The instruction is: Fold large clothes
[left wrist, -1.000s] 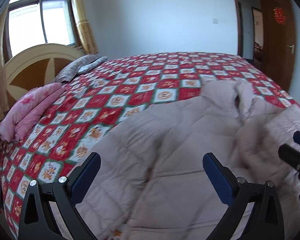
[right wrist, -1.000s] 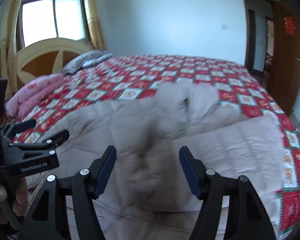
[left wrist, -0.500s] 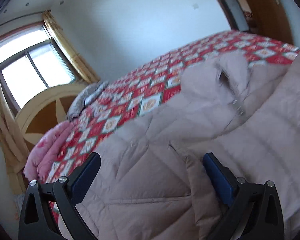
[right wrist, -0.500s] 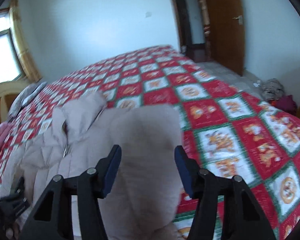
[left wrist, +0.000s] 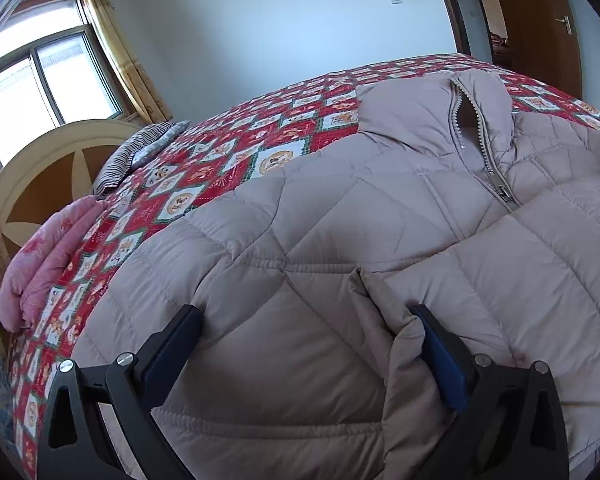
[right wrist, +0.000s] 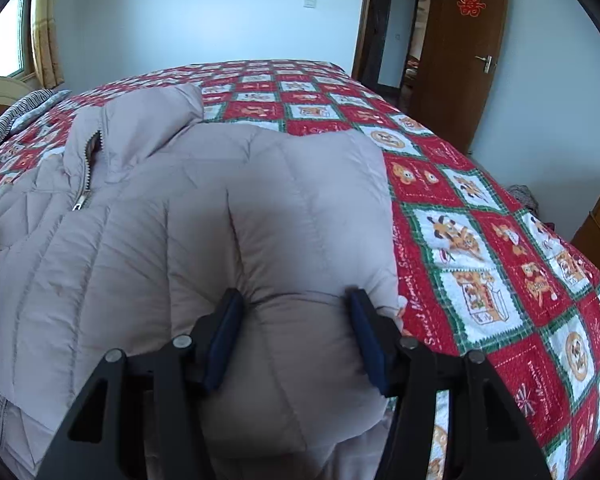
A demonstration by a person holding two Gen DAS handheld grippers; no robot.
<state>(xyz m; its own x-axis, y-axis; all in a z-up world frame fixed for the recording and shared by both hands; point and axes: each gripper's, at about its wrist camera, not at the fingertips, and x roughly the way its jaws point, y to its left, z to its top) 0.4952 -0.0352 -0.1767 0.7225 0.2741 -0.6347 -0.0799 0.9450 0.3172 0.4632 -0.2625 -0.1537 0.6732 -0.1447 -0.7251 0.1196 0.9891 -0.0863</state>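
the room is bright with daylight. it comes in through the window [left wrist: 44,84], which glows almost white in the left wrist view. a soft dark shadow lies on the puffy jacket [left wrist: 340,248] close to each camera, between the fingers. both pictures are sharp, with no blur. the round lens bends things: the bed cover [right wrist: 480,232] bulges and the door [right wrist: 464,52] leans. the corners are black.

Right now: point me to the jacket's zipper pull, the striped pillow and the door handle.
zipper pull [left wrist: 503,192], left wrist view, on the metal slider.
striped pillow [left wrist: 140,148], left wrist view, on its top face.
door handle [right wrist: 485,61], right wrist view, on the lever.
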